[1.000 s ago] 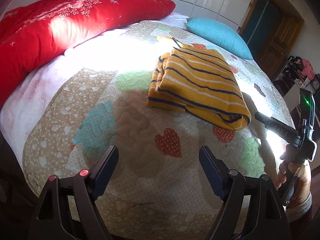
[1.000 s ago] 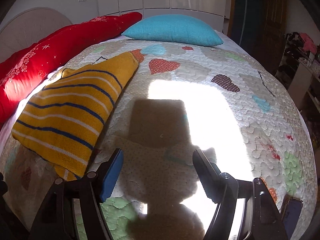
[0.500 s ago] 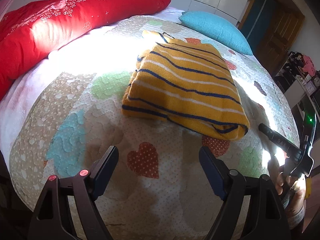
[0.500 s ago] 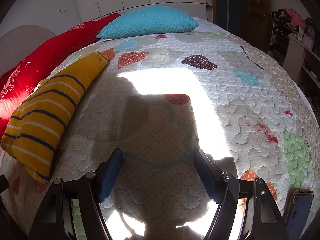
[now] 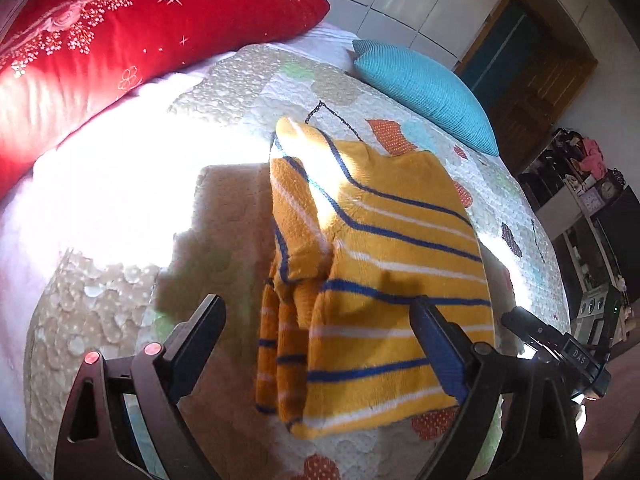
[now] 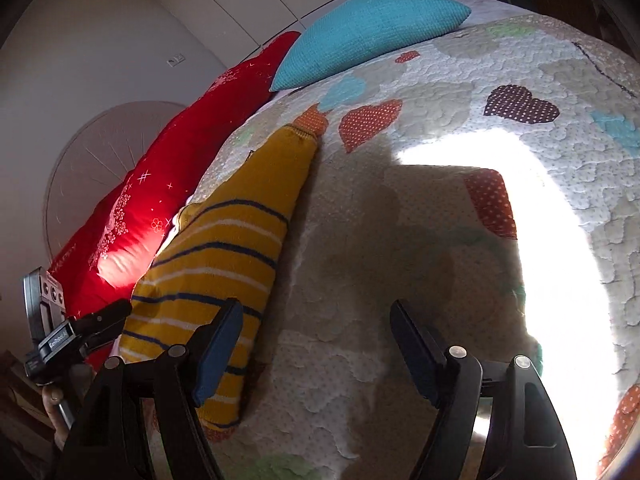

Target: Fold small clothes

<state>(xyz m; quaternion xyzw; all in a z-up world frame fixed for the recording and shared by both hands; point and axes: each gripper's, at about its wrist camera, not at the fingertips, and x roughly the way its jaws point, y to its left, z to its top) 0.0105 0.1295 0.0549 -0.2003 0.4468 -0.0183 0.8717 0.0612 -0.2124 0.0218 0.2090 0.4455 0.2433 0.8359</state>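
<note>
Your left gripper [image 5: 318,340]: jaws spread, over the folded sweater [image 5: 376,280] on the quilt [image 5: 100,280]. Your right gripper [image 6: 316,350]: jaws spread, empty, beside it.

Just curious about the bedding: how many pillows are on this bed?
2: a long red pillow along the bed's head edge, and a turquoise pillow beside its far end, beyond the folded striped sweater. Others may lie outside the views.
</note>
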